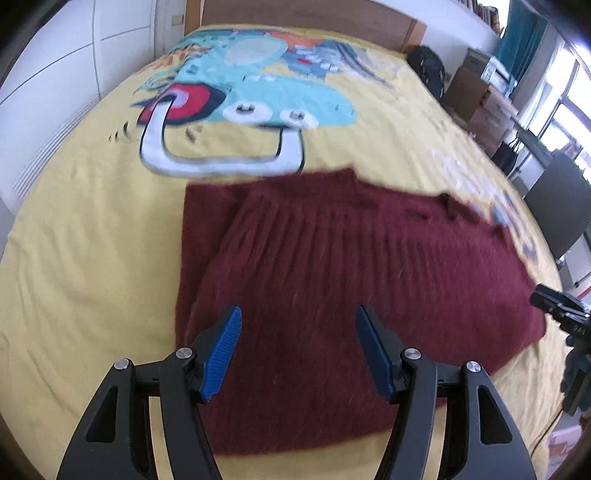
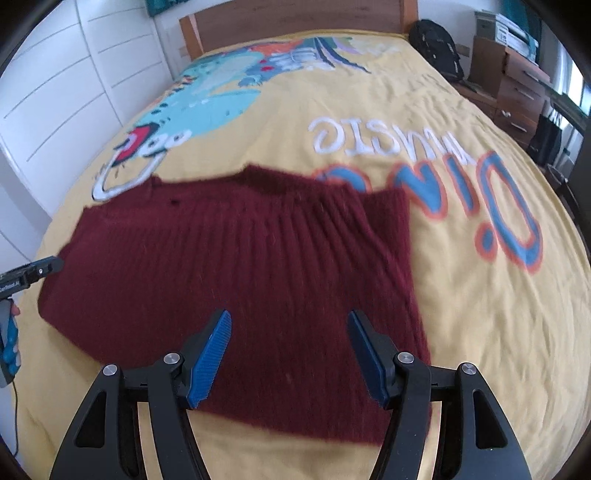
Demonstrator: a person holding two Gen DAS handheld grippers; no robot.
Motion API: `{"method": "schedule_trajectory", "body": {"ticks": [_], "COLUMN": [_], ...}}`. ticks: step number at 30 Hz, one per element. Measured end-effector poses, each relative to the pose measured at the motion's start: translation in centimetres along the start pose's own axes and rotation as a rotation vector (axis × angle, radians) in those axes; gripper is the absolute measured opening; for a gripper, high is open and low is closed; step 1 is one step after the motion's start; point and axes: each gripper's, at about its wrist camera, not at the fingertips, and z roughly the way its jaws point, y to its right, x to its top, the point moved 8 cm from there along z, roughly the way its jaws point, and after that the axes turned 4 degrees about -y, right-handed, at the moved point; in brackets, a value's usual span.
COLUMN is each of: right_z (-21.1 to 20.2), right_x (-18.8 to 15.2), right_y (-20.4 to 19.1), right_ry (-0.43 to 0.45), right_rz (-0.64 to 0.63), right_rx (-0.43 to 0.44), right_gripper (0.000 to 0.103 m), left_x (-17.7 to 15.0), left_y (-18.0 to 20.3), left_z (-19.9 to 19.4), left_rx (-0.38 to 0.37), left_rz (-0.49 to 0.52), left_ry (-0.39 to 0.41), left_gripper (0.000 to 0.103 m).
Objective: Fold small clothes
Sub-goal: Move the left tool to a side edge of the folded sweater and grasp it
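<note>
A dark red ribbed knit sweater (image 1: 332,280) lies spread on the yellow bedspread (image 1: 85,266); it also shows in the right wrist view (image 2: 236,273). Its side parts look folded in over the ribbed middle. My left gripper (image 1: 299,354) is open and empty, hovering over the sweater's near part. My right gripper (image 2: 290,356) is open and empty, also over the sweater's near edge. The right gripper shows at the right edge of the left wrist view (image 1: 561,306), and the left gripper at the left edge of the right wrist view (image 2: 29,275).
The bedspread carries a cartoon print (image 1: 251,96) and large lettering (image 2: 424,166). A wooden headboard (image 2: 295,22) stands at the far end. White cupboards (image 2: 55,92) line the left side. A black backpack (image 2: 437,40), boxes and drawers (image 2: 517,74) stand to the right.
</note>
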Motion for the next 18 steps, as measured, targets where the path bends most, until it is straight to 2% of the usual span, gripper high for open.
{"method": "schedule_trajectory", "body": {"ticks": [3, 6, 12, 18], "right_z": [0.9, 0.8, -1.6, -3.6], "right_x": [-1.6, -2.2, -2.8, -3.9], "right_y": [1.4, 2.5, 3.1, 3.3], "right_ry": [-0.031, -0.038, -0.007, 0.011], "right_rz": [0.027, 0.068, 0.087, 0.089], "right_rx": [-0.030, -0.035, -0.051, -0.059], "right_gripper": [0.067, 0.067, 0.067, 0.067], "left_x": [-1.8, -2.6, -2.9, -3.9], "left_y": [-0.6, -0.6, -1.3, -3.8], "left_z": [0.9, 0.9, -1.5, -4.0], "left_rx": [0.012, 0.014, -0.028, -0.001], "left_rz": [-0.017, -0.015, -0.064, -0.116], "left_ry": [-0.025, -0.016, 0.022, 0.020], "left_gripper": [0.059, 0.059, 0.059, 0.059]}}
